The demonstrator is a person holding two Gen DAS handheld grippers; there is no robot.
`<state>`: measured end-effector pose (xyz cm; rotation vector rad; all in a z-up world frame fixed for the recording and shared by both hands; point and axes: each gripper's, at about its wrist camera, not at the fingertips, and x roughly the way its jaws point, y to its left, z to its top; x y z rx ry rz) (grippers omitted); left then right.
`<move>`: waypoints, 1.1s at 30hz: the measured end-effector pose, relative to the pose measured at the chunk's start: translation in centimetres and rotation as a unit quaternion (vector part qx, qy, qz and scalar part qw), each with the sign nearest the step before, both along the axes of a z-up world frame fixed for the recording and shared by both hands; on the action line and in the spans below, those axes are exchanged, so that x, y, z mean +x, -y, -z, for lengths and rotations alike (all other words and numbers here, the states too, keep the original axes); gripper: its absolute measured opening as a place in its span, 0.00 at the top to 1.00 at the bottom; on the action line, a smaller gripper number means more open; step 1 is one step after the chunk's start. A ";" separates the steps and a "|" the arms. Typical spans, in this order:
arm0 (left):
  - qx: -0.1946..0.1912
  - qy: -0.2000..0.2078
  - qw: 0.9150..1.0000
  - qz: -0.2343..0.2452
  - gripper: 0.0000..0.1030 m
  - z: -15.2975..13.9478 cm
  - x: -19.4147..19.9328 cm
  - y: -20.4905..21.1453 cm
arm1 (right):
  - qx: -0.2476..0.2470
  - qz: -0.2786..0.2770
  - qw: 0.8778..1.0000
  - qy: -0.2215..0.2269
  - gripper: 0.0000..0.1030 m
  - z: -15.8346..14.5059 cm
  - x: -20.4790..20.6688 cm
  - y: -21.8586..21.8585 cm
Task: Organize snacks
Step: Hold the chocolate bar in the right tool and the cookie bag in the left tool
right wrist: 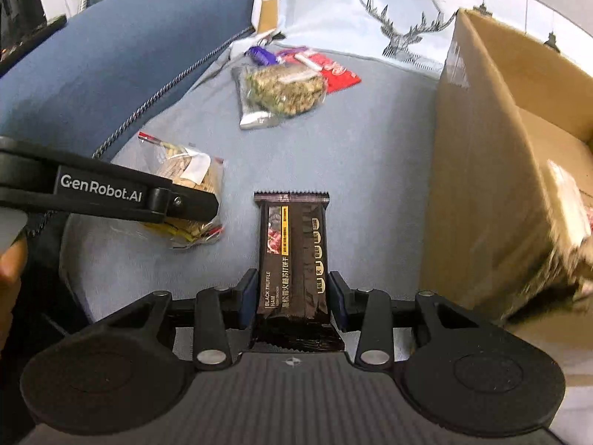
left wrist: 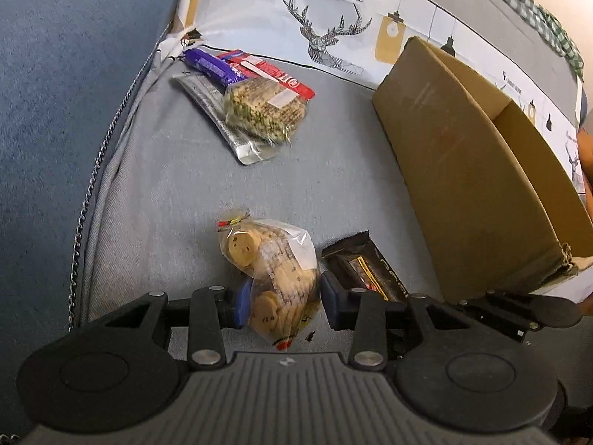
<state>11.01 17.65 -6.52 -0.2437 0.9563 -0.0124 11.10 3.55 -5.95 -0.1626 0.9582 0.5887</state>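
A clear bag of round cookies (left wrist: 274, 263) sits between the blue pads of my left gripper (left wrist: 285, 302), which is shut on the bag's lower half. The right wrist view shows the same bag (right wrist: 189, 174) under the left gripper's black fingers (right wrist: 185, 205). My right gripper (right wrist: 292, 293) is shut on a black truffle ham cracker pack (right wrist: 292, 244), which points away from the camera. That pack (left wrist: 365, 270) lies just right of the cookie bag. An open cardboard box (right wrist: 493, 155) stands at the right, also seen from the left wrist (left wrist: 463, 170).
A pile of snacks (left wrist: 259, 107) lies at the back of the grey seat cushion (left wrist: 166, 193): a purple bar, a red pack, a silver pouch and a bag of seaweed crackers. A blue armrest (left wrist: 66, 74) rises on the left. A deer-print cloth (left wrist: 333, 26) hangs behind.
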 end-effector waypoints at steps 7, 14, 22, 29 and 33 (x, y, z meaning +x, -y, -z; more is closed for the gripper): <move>-0.035 -0.006 0.999 -0.015 0.51 0.4 -0.3 -1.2 | 0.003 -0.007 1.000 -0.004 0.59 0.5 -0.6 0.4; -0.031 -0.012 0.999 -0.036 0.41 0.6 -0.1 -1.2 | 0.012 -0.005 1.000 -0.004 0.58 0.3 -0.8 1.0; -0.014 -0.008 1.000 -0.026 0.37 0.6 -0.2 -0.7 | 0.012 -0.011 1.000 -0.001 0.54 0.4 -0.8 0.8; -0.016 -0.011 0.999 -0.029 0.37 0.6 -0.1 -0.6 | 0.009 -0.014 1.000 0.002 0.54 0.5 -0.7 0.6; -0.012 -0.013 0.999 -0.027 0.37 0.6 -0.1 -0.5 | 0.008 -0.015 1.000 0.002 0.54 0.5 -0.7 0.6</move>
